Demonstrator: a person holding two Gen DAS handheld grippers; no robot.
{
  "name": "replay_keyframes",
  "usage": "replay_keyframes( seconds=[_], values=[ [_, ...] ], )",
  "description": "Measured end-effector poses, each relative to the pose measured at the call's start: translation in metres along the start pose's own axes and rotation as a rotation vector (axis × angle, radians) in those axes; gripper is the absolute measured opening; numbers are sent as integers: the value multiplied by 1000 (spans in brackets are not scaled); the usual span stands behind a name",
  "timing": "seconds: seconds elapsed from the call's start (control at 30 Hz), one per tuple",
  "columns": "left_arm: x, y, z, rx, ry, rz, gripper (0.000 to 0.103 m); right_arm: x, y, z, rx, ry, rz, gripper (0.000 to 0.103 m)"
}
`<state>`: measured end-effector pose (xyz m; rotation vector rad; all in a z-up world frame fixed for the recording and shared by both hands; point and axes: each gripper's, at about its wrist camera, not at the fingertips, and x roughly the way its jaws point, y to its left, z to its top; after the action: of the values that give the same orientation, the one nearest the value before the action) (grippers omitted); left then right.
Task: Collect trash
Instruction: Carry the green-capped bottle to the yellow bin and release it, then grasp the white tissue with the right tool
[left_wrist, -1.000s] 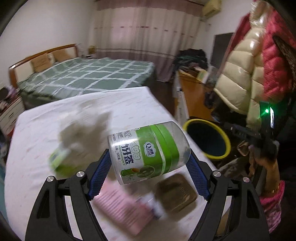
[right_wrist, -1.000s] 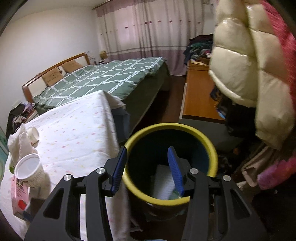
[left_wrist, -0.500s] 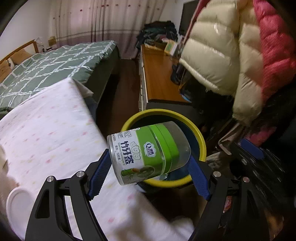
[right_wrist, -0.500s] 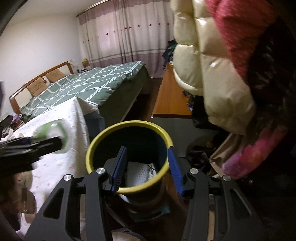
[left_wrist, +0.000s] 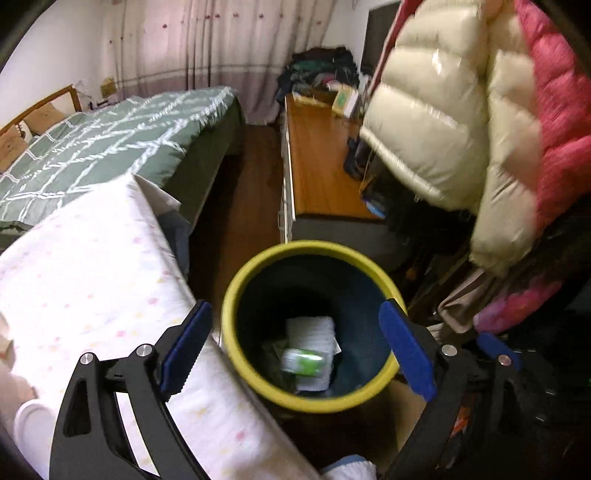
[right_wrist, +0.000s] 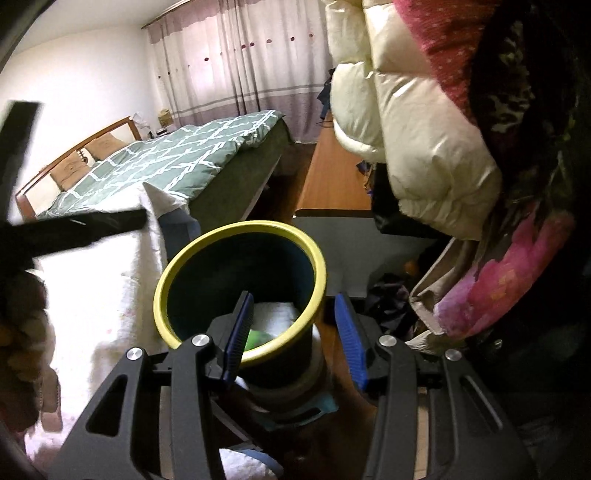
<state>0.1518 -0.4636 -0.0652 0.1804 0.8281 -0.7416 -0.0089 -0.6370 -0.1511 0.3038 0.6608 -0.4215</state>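
Bedroom's pretty cluttered. There's a bed with a green checked quilt (left_wrist: 110, 136), pinkish striped curtains (left_wrist: 207, 55) behind it, and a long wooden desk (left_wrist: 317, 162) with what looks like a heap of dark clothes (left_wrist: 317, 70) at its far end. Puffy cream jacket (left_wrist: 436, 122) and a pink one (left_wrist: 557, 99) hang close on the right.

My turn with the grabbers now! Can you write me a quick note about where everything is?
Left gripper: jaws just opened wide, empty, over the yellow-rimmed dark round bin.
Right gripper: half open, empty, by the bin's rim.
Done: the clear plastic jar with the green label lies in the bin on white paper.
Left: a white paper cup shows at the near edge of the white dotted tablecloth; other trash there is out of view. Collect it next.
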Motion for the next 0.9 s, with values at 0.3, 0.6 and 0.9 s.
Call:
replay_keyframes(
  seconds=[0.3,0.6,0.9],
  values=[
    [-136,73,-45,-53,-167,97,97,4,51,-5,-69,28,76,44],
    [-234,187,-110,-138,-283,327,97,-2,140,4,-186,20,193,44],
    [-266,330,-160,-304,-367,618,98,-15,244,21,-314,-2,323,44]
  ],
)
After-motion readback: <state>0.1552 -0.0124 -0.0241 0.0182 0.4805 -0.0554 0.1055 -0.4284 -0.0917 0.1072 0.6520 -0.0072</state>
